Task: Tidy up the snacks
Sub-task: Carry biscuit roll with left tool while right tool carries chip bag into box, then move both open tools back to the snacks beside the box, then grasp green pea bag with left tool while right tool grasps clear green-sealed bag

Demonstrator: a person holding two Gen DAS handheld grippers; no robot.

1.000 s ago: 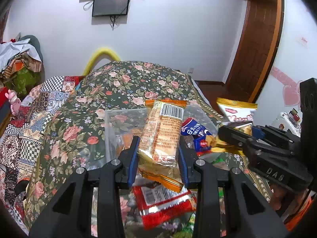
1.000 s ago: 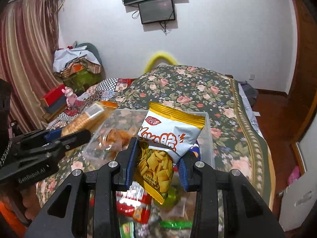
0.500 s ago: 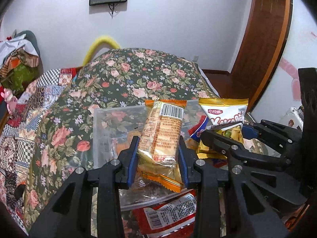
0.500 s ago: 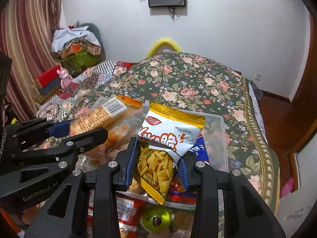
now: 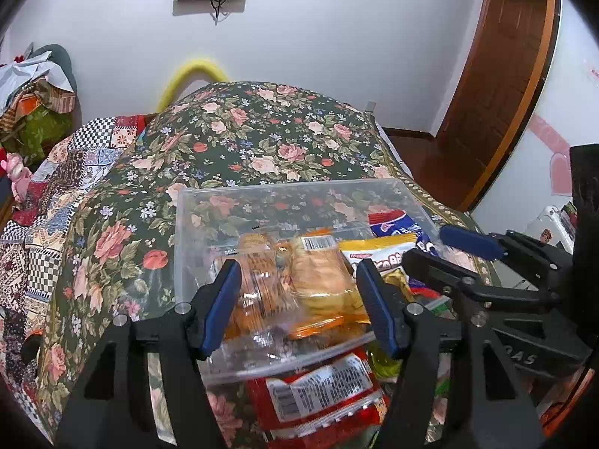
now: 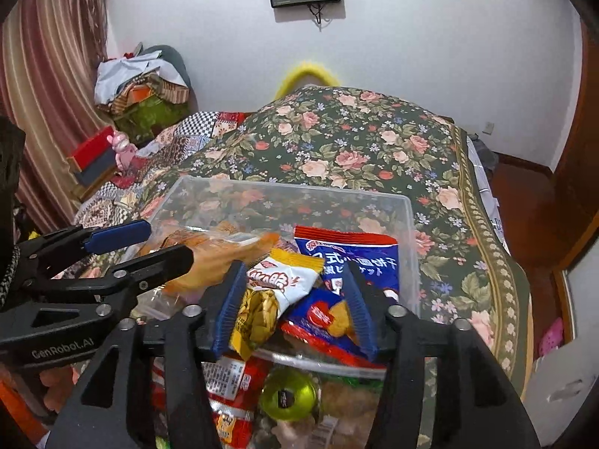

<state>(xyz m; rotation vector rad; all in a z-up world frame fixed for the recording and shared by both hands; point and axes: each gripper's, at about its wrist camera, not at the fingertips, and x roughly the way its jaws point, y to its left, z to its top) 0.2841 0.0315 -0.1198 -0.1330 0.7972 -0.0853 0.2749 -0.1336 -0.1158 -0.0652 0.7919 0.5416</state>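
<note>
Both claws, left [image 5: 299, 305] and right [image 6: 290, 307], had just been opening, dropping the biscuit pack [image 5: 318, 280] and chip bag [image 6: 277, 292] into the clear bin [image 6: 410, 262]; best lifted straight clear.

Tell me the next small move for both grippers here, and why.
Probably lift both clear of the clear bin. The left gripper and right gripper have just been opening; the orange cracker pack and the white chip bag now lie in the bin, no longer pinched.

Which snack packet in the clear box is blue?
The blue packet with a red top edge, lying at the right side of the clear plastic box. The packets beside it are white-and-yellow and orange.
</note>
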